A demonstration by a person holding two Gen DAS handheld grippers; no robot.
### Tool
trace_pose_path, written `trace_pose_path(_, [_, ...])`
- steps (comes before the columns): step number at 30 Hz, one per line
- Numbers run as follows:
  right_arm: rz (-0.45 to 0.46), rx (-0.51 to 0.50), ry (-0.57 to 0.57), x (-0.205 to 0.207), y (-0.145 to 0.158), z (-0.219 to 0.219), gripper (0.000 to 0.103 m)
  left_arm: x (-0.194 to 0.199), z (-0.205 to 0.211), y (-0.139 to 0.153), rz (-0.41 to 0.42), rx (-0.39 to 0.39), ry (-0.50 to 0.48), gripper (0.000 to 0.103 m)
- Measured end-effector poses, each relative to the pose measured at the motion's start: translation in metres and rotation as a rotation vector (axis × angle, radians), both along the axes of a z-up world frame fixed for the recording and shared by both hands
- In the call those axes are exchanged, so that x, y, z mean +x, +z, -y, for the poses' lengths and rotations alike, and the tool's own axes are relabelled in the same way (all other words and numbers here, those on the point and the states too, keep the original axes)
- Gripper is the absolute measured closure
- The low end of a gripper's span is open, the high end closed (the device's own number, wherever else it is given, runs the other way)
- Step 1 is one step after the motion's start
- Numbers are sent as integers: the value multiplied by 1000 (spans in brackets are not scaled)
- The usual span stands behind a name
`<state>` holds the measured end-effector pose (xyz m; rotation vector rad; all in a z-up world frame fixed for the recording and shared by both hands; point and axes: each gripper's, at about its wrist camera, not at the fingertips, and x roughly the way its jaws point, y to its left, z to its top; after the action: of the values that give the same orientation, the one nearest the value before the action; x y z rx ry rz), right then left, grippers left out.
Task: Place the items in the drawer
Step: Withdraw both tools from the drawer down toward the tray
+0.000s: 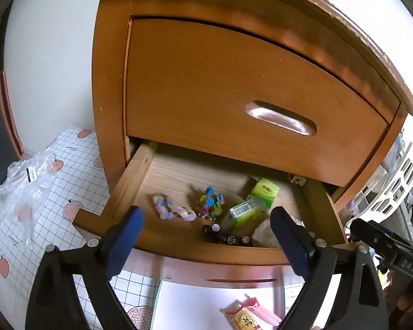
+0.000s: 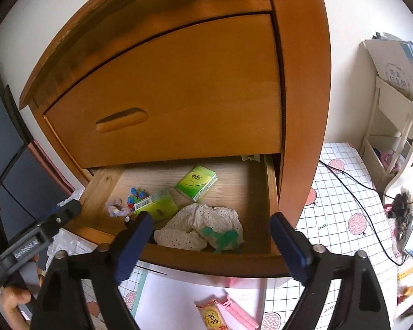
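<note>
The lower drawer [image 1: 195, 250] of a wooden nightstand [image 1: 234, 77] stands pulled out. Inside lie a pastel scrunchie [image 1: 173, 210], a colourful toy [image 1: 210, 203], two green tissue packs [image 1: 264, 189] [image 1: 245, 214], a black toy car [image 1: 225, 235] and a white dotted cloth [image 2: 203, 229]. My left gripper [image 1: 206, 243] hovers open and empty over the drawer's front edge. My right gripper [image 2: 213, 247] is open and empty too, above the drawer [image 2: 206, 262] near the cloth. On the floor below lie a snack packet [image 2: 210, 316] and a pink clip [image 2: 239, 313].
The top drawer [image 2: 165, 96] is shut. A crumpled plastic bag [image 1: 27, 181] sits on the grid-patterned mat [image 1: 77, 170] at the left. A white basket [image 1: 393, 189], a white shelf [image 2: 393, 110] and a black cable [image 2: 358, 192] are on the right.
</note>
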<state>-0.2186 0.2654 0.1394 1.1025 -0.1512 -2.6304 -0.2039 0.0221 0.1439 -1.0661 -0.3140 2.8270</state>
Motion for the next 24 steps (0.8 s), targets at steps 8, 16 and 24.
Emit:
trace_pose_path(8, [-18,16,5,7,-3,2,0,14,2,2,-69,-36,37,0])
trace_pose_path(16, [-40,20,23,23,-4,6,0,28,3,-4,-69,-12,21,0])
trace_pose_path(24, [-105,-8,46,67,-13,1,0,76,2,-22,-127,31,-11,0])
